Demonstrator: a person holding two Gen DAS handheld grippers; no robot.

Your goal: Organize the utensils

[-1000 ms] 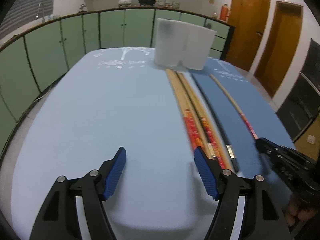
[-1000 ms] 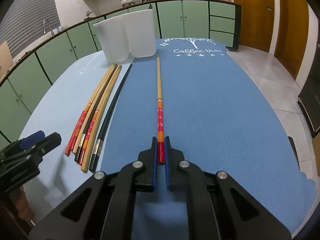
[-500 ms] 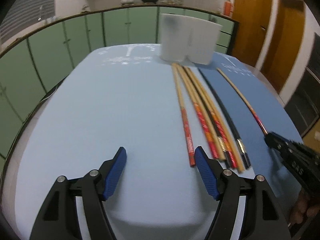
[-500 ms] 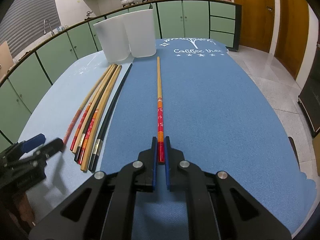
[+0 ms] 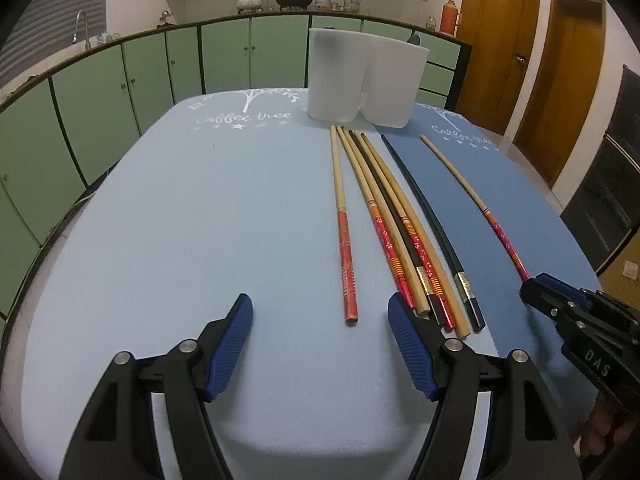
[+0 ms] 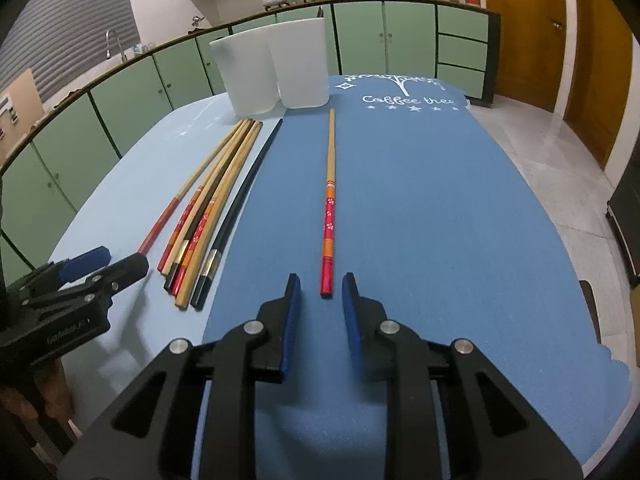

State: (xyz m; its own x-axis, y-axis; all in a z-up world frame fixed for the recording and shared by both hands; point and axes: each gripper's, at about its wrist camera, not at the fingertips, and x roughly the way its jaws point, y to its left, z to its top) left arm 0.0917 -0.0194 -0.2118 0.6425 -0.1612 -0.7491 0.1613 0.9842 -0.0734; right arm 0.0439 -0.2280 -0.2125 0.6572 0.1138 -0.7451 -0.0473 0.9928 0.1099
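A lone chopstick with a red end [image 6: 329, 208] lies on the dark blue mat [image 6: 420, 200]. Its near tip sits between the fingers of my right gripper [image 6: 321, 280], whose jaws are opening, pads clear of it. Several wooden and black chopsticks [image 5: 400, 232] lie bundled on the light blue mat [image 5: 180, 220]. Another red-ended chopstick [image 5: 344, 232] lies apart on their left. Its tip reaches between the fingers of my open left gripper [image 5: 320, 304], nearer the right finger and touching neither. Two white containers [image 5: 336, 76] [image 6: 300, 64] stand at the far end.
The right gripper [image 5: 536, 284] shows at the right edge of the left wrist view, the left gripper [image 6: 114, 262] at the left of the right wrist view. Green cabinets [image 5: 120, 80] curve behind the table. Wooden doors [image 5: 500, 40] and tiled floor lie to the right.
The right jaws have parted from the lone chopstick, which now lies free on the mat. One red-ended chopstick has slid left out of the bundle. Left gripper stays open.
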